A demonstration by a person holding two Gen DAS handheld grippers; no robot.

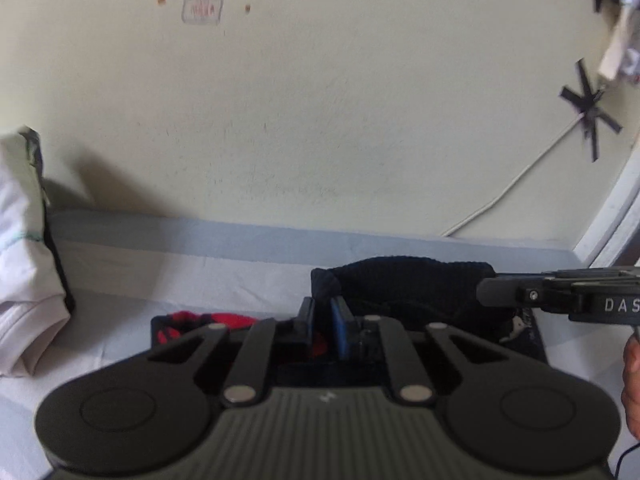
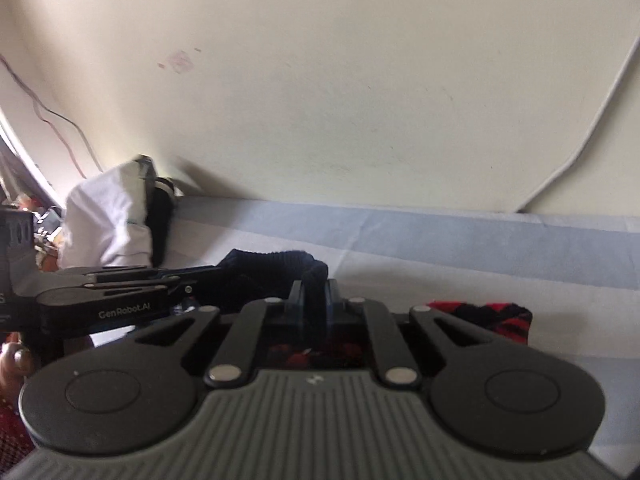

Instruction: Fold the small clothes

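2 tools (image 1: pixel 322 326) (image 2: pixel 314 300), both pinching 1 dark garment (image 1: pixel 416 284).

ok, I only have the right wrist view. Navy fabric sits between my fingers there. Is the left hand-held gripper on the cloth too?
Observer: Looks so. In the left wrist view, the left hand-held gripper has its fingers nearly together, with a corner of the navy garment dropping between them.
Operator: Any marking on the navy piece?
Observer: Yes, a small white print near its edge, below the right hand-held gripper.
Operator: Where does the white cable on the wall go?
Observer: It runs up to a black tape cross stuck on the wall.
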